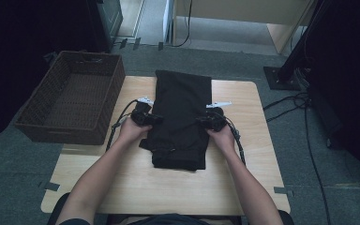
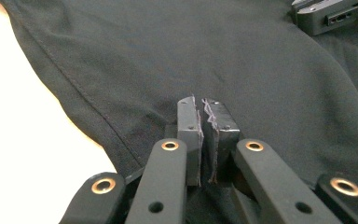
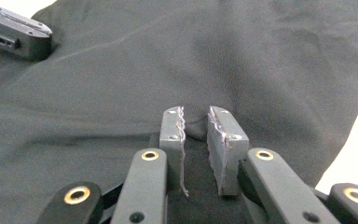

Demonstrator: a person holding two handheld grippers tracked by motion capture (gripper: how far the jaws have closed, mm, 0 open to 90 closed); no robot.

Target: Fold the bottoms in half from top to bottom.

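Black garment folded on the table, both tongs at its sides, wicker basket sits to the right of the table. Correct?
Not quite. The wicker basket sits at the table's left, beside the far left corner, as the high view shows. The rest holds: the black garment lies folded on the table, with the left tongs at its left edge and the right tongs at its right edge.

No legible text, label, brand, number or sign anywhere: none on the folded black fabric garment (image 1: pixel 180 119), none on the pale wooden table top (image 1: pixel 243 178), none on the dark brown woven wicker basket (image 1: pixel 70 96).
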